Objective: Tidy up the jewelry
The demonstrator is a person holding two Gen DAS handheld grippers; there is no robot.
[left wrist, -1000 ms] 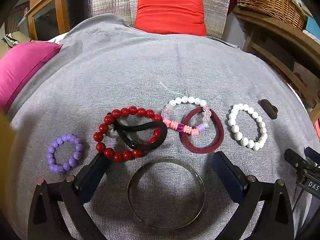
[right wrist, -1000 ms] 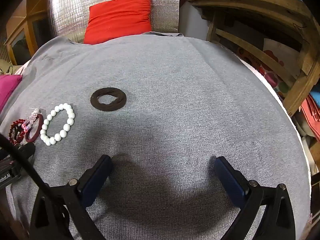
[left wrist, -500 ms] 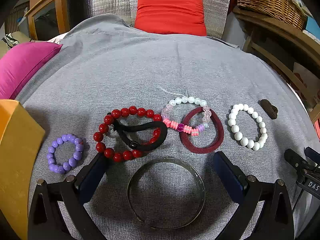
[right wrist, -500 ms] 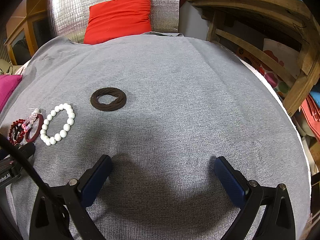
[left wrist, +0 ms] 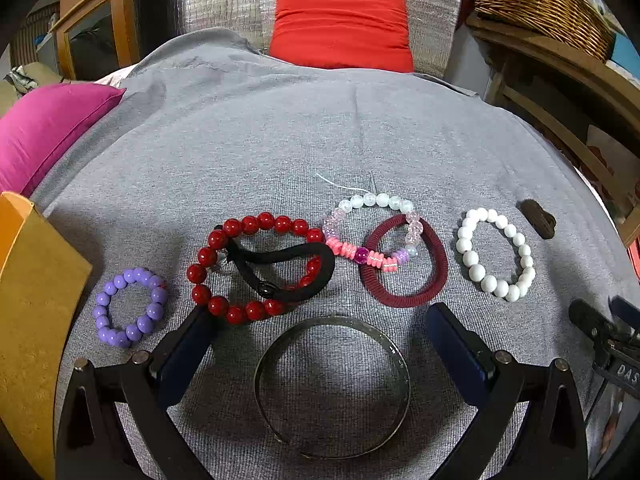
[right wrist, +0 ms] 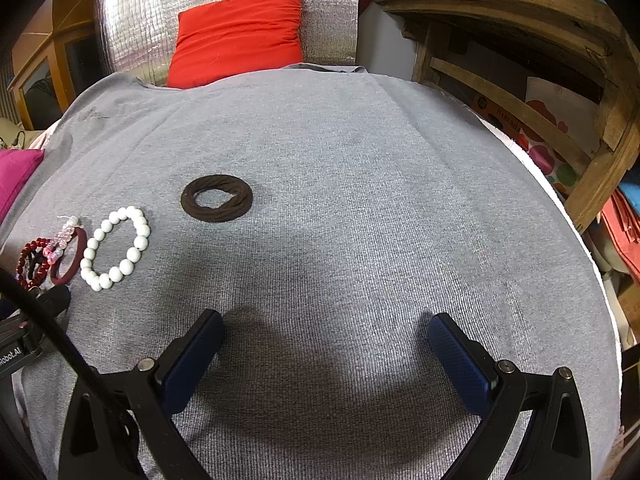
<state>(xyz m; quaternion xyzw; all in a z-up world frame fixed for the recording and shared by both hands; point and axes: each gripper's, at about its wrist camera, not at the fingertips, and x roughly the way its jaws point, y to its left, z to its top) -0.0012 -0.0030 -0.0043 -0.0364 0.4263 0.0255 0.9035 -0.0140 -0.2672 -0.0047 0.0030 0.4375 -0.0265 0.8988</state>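
Note:
On the grey cloth lies a row of jewelry: a purple bead bracelet (left wrist: 130,306), a red bead bracelet (left wrist: 240,264) with a black hair tie (left wrist: 288,268) across it, a pink and clear bead bracelet (left wrist: 372,236) overlapping a maroon hair tie (left wrist: 404,276), and a white bead bracelet (left wrist: 496,254). A metal bangle (left wrist: 332,386) rests between the fingers of my open left gripper (left wrist: 320,344). My right gripper (right wrist: 326,344) stands open over bare cloth, with a dark brown hair tie (right wrist: 217,198) and the white bracelet (right wrist: 116,248) ahead to its left.
An orange-brown cardboard box (left wrist: 32,320) stands at the left edge of the left wrist view. A pink cushion (left wrist: 48,128) lies left, a red cushion (left wrist: 340,26) at the back, wooden shelving (right wrist: 540,92) to the right. Grey cloth (right wrist: 380,200) spreads wide before the right gripper.
The cardboard box has come further into view from the left, toward the purple bracelet. Both grippers and the jewelry have stayed in place.

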